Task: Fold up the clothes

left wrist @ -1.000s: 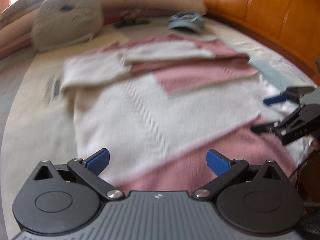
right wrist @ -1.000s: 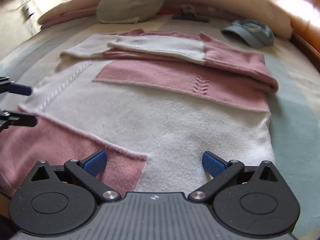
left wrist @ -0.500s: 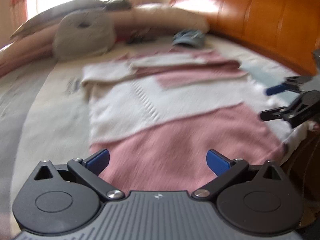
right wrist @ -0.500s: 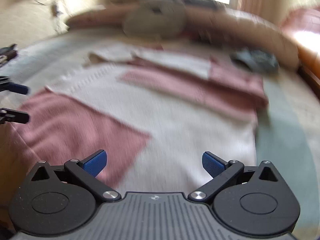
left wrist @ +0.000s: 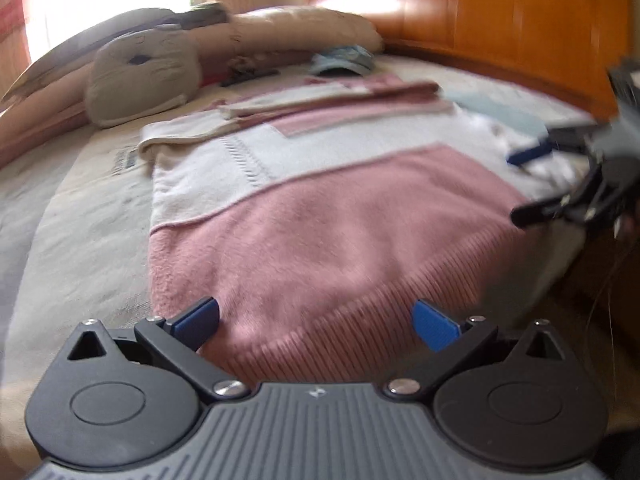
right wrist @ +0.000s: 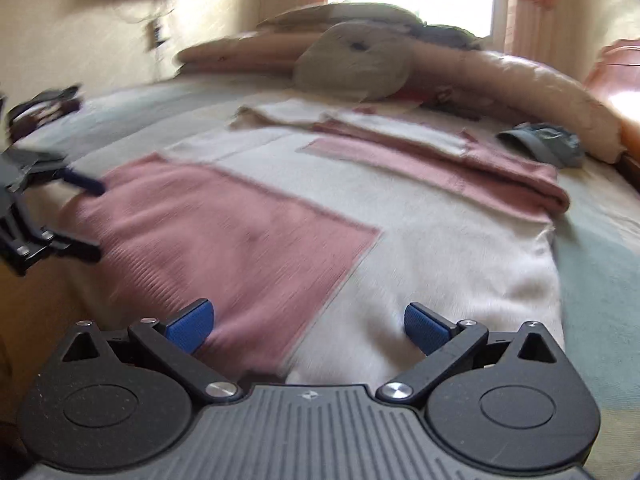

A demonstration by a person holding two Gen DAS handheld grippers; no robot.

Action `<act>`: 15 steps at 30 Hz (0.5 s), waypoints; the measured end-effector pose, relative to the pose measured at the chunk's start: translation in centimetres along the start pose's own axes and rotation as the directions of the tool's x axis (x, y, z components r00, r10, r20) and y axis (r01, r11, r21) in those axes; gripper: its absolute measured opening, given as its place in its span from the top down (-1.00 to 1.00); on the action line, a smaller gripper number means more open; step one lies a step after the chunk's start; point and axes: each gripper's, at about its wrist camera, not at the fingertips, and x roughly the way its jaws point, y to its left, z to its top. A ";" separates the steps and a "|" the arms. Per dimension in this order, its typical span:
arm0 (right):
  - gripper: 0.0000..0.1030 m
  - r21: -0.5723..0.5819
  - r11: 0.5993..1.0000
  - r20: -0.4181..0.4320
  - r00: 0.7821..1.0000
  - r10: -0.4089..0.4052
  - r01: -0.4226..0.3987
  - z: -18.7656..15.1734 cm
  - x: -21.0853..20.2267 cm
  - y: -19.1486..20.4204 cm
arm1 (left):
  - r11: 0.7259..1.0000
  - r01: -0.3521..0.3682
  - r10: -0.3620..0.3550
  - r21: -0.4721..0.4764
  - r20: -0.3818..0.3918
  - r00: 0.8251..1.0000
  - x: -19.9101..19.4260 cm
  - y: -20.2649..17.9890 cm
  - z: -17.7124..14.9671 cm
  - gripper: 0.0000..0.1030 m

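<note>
A pink and cream knitted sweater point(left wrist: 320, 216) lies flat on the bed, its sleeves folded across the far part; it also shows in the right wrist view point(right wrist: 400, 216). My left gripper point(left wrist: 316, 322) is open and empty just above the ribbed pink hem at the near edge. My right gripper point(right wrist: 306, 324) is open and empty over the hem where pink meets cream. Each gripper shows in the other's view, the right point(left wrist: 532, 184) at the sweater's right side, the left point(right wrist: 86, 216) at its left.
A grey round cushion point(left wrist: 140, 76) and long beige pillows point(left wrist: 304, 32) lie at the far end. A blue cap point(left wrist: 344, 60) sits beyond the sweater. A wooden headboard point(left wrist: 520, 20) runs along the right. The bed's near edge drops off below the hem.
Both grippers have pulled back toward the near edge and tilted up, so the sweater's pink hem now lies just ahead of the fingers. Both stay open.
</note>
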 end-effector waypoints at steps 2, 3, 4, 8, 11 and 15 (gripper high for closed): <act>-1.00 -0.037 0.999 0.027 1.000 0.005 -0.004 1.1 -0.7 -0.5 | 1.000 0.005 -0.006 0.023 0.045 0.999 -0.2 0.2 1.4 -0.99; -1.00 -0.055 0.998 0.041 0.999 0.007 -0.005 1.6 -1.0 -0.7 | 1.000 0.005 -0.007 0.028 0.069 0.998 -0.2 0.3 2.3 -0.99; -1.00 -0.066 0.998 0.054 0.998 0.012 -0.009 2.2 -1.3 -1.1 | 1.000 0.014 -0.016 0.026 0.099 0.995 -0.1 0.5 3.2 -0.99; -1.00 0.088 0.994 0.053 0.996 0.067 -0.071 3.3 0.3 -6.0 | 0.993 0.081 -0.071 -0.082 0.117 0.991 1.9 2.6 4.5 -0.99; -1.00 0.207 0.976 0.026 0.998 0.059 -0.063 1.4 1.0 -9.0 | 0.978 0.104 -0.087 -0.180 0.097 0.991 2.7 4.2 2.8 -0.99; -1.00 0.237 0.971 0.085 0.996 0.004 -0.024 -2.5 -2.0 -9.9 | 0.973 0.101 -0.086 -0.207 0.080 0.993 1.7 5.0 -0.3 -0.99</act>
